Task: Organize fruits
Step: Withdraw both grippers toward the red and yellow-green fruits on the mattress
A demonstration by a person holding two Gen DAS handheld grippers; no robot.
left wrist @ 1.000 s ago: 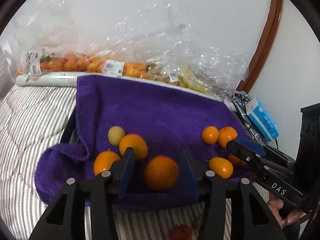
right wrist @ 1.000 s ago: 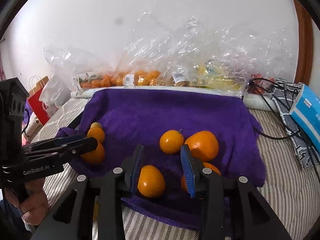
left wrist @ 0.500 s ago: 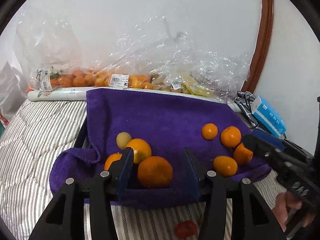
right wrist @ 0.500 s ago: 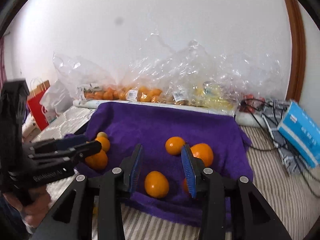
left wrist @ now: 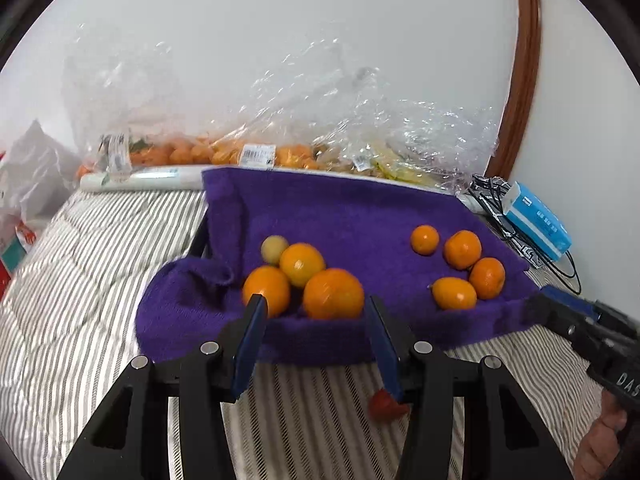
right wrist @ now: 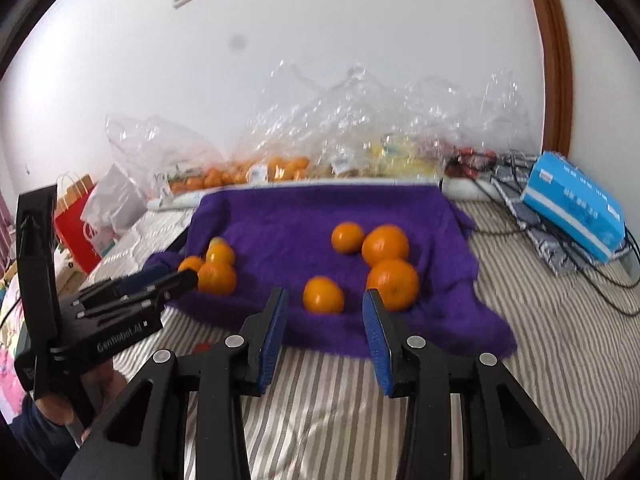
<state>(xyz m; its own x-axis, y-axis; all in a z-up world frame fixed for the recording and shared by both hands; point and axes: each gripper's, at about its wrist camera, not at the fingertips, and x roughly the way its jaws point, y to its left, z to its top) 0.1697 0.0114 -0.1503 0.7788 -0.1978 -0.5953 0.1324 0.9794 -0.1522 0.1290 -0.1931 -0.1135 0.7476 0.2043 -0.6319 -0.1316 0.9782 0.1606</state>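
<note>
A purple towel [left wrist: 344,216] lies on the striped bed with oranges in two groups. The left group [left wrist: 300,276] has three oranges and a small pale yellow fruit [left wrist: 274,249]. The right group [left wrist: 460,268] holds several oranges. My left gripper [left wrist: 314,312] is open and empty, just short of the towel's front edge, facing the big orange [left wrist: 333,294]. My right gripper [right wrist: 324,304] is open and empty, in front of the towel [right wrist: 320,216], with a small orange [right wrist: 323,294] beyond its fingers. The left gripper also shows in the right wrist view [right wrist: 176,280].
Clear plastic bags of oranges and other fruit [left wrist: 248,152] line the wall behind the towel. A blue box [left wrist: 538,226] and black cables [right wrist: 568,248] lie at the right. A small red item [left wrist: 384,404] lies on the bedding. Shopping bags [right wrist: 84,224] stand at the left.
Both grippers have pulled back from the towel toward the near side. The oranges that sat between their fingers now lie beyond the fingertips on the towel.
</note>
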